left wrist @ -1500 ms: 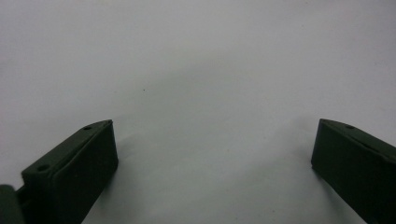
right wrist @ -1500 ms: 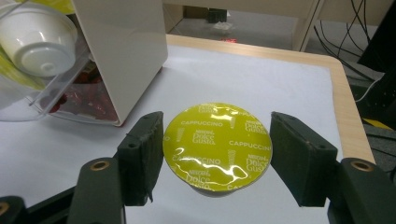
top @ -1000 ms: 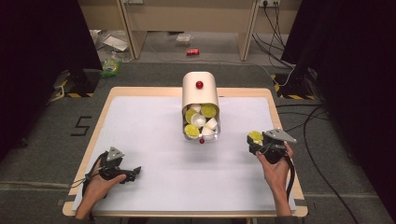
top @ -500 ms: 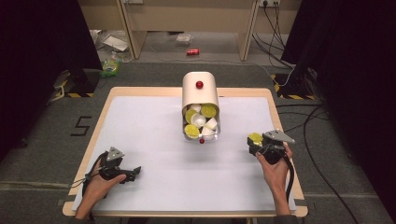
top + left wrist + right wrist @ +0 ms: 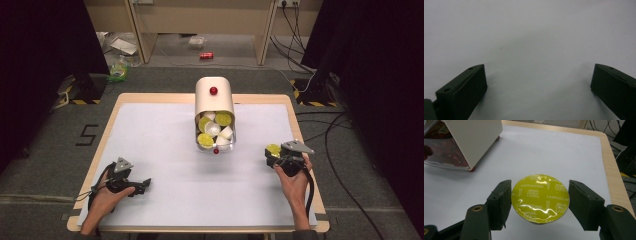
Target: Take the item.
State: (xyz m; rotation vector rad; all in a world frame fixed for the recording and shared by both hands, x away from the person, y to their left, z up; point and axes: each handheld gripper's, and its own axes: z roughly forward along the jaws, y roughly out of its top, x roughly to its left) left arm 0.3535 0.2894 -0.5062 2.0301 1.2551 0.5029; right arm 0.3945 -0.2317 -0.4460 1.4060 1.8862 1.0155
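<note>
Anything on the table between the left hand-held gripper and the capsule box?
Nothing: in the high view, bare white table separates the left hand-held gripper from the capsule box.

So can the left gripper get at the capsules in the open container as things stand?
Probably yes: the left gripper is open and holds nothing, and bare table lies between it and the container's open end, where capsules show.

The surface [image 5: 150,150] is a rectangular top with a white sheet over it and a light wooden border. A cream dispenser box [image 5: 214,97] lies at the middle of the far edge; its clear tray [image 5: 216,135] of yellow-lidded and white capsules extends toward the centre.
</note>
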